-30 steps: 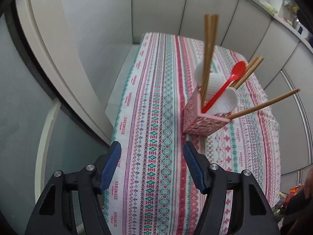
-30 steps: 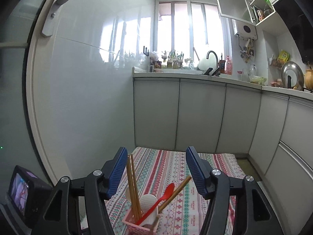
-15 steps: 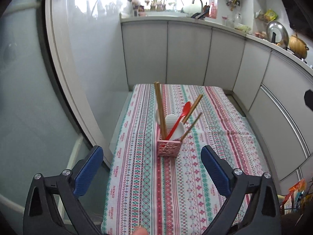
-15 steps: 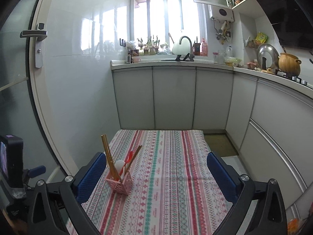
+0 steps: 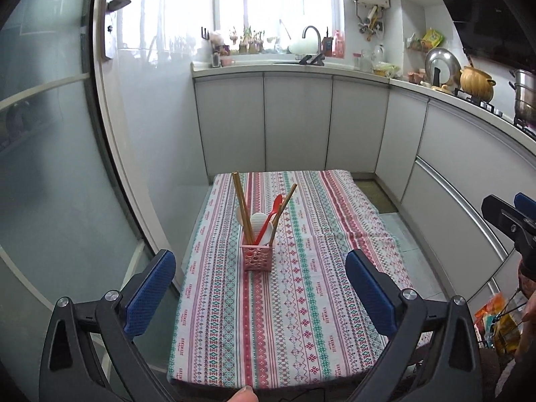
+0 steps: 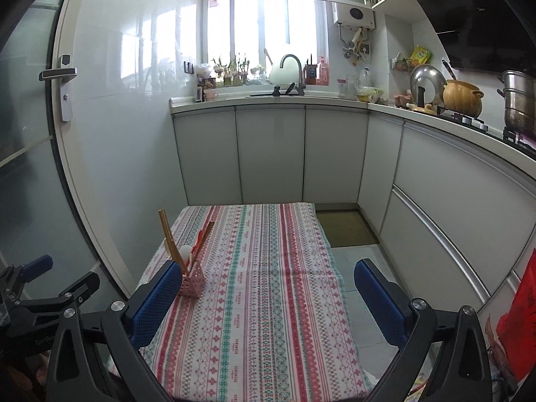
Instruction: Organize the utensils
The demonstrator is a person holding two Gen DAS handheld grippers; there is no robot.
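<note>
A pink perforated utensil holder (image 5: 257,257) stands on the striped tablecloth (image 5: 301,301). It holds wooden chopsticks (image 5: 242,207), a red spoon (image 5: 270,216) and white spoons (image 5: 258,221). The holder also shows in the right wrist view (image 6: 192,279), behind my right gripper's left finger. My left gripper (image 5: 260,293) is open and empty, held back above the table's near end. My right gripper (image 6: 268,296) is open and empty, above the table to the right of the holder.
White cabinets (image 5: 294,124) and a counter with a sink (image 5: 311,62) run along the far and right walls. Pots (image 6: 462,98) stand on the stove at right. A glass door (image 5: 50,167) is at left. Floor (image 6: 345,231) lies beyond the table.
Both grippers have pulled back and up from the holder, and their jaws have opened wider. The holder with its utensils stays on the table.
</note>
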